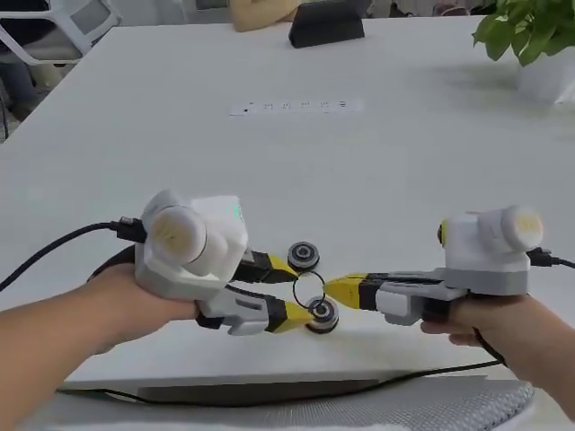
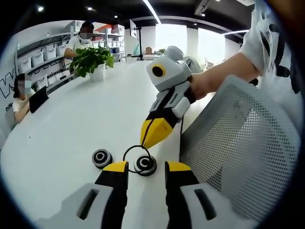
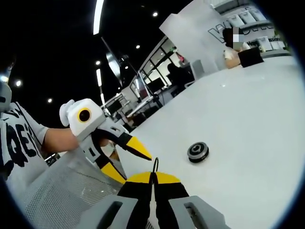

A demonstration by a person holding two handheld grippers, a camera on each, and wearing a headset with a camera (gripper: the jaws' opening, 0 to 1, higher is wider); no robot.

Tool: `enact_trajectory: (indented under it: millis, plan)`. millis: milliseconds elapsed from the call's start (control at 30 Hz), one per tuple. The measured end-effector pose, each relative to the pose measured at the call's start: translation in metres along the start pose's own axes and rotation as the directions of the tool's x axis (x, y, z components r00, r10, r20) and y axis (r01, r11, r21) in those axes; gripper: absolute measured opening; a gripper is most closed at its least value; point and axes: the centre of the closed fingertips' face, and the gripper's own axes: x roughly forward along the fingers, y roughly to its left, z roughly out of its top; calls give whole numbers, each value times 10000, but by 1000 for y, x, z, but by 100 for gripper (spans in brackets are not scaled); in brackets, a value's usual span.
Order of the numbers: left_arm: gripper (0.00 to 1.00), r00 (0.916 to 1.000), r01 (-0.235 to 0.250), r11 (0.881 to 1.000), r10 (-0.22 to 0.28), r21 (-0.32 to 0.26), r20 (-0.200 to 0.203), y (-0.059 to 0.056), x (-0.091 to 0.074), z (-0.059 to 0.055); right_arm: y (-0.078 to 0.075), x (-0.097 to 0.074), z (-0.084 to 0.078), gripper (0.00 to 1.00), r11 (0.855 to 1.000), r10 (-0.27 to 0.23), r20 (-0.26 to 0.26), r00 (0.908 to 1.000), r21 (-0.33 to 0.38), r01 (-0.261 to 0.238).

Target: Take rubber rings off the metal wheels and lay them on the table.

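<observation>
Spanning the head view, a white counter [image 1: 180, 135] is recorded, with a potted plant [image 1: 521, 31] at its far right corner. The left gripper [image 1: 295, 292] is held low on the left and the right gripper [image 1: 334, 289] low on the right. Their yellow tips are met nose to nose close to the counter's near edge.

Left gripper: the jaws are parted. In the left gripper view the near metal wheel [image 2: 145, 164] is seen lying flat on the counter between the two tips. Contact with either jaw cannot be told.

Right gripper: the jaws are clenched, and a thin black rubber ring [image 2: 133, 147] is pinched between them. The ring is stood up as an open loop, its lower edge at the near metal wheel and its upper side caught in the tips. Whether it is free of the wheel cannot be told.

A second metal wheel [image 1: 304, 255] is noted flat on the counter just beyond, apart from both grippers.
</observation>
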Motion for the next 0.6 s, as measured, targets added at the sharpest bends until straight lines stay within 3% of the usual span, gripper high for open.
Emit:
enact_trajectory:
  millis: [600]
  plan:
    - [36,9976,-602,9958,623,-687,298,12,-30,-7,5,15,9,0,9984,375,-302,9988,-416,-388]
